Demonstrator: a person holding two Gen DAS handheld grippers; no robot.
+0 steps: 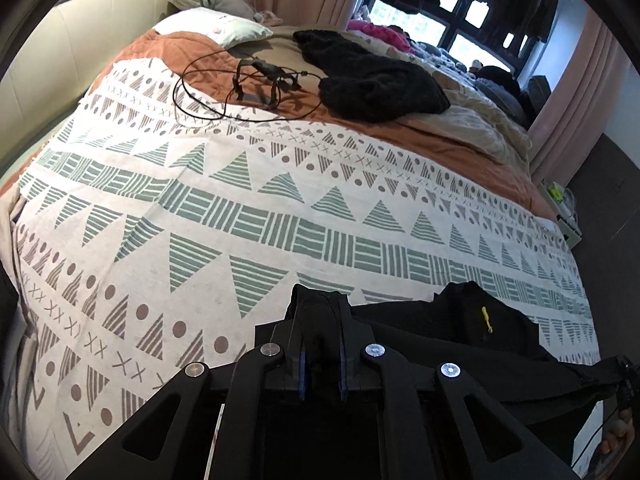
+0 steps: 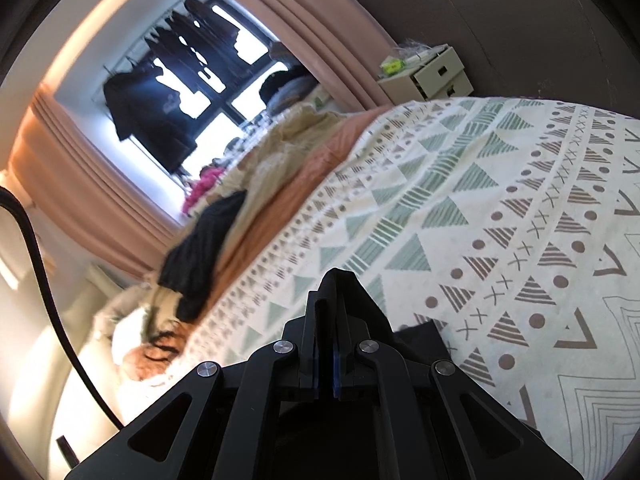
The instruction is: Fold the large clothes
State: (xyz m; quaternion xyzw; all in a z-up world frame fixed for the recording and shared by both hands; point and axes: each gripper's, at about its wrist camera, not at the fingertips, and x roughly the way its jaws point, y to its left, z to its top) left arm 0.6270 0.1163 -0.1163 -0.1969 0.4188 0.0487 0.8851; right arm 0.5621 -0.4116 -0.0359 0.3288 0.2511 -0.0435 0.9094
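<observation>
A black garment (image 1: 460,332) with a small yellow zipper pull (image 1: 485,314) hangs stretched above the near edge of the patterned bedspread (image 1: 260,200). My left gripper (image 1: 320,304) is shut on one black fabric edge of it. My right gripper (image 2: 334,288) is shut on another black fabric edge (image 2: 420,340) and also shows at the far right of the left wrist view (image 1: 626,376). The garment spans between the two grippers, low over the bed.
A black fuzzy garment (image 1: 372,76) and a black cable with a headset (image 1: 256,80) lie at the far side of the bed. A white pillow (image 1: 216,28), crumpled beige bedding (image 1: 488,128), a small drawer unit (image 2: 432,74) and pink curtains (image 2: 320,28) surround the bed.
</observation>
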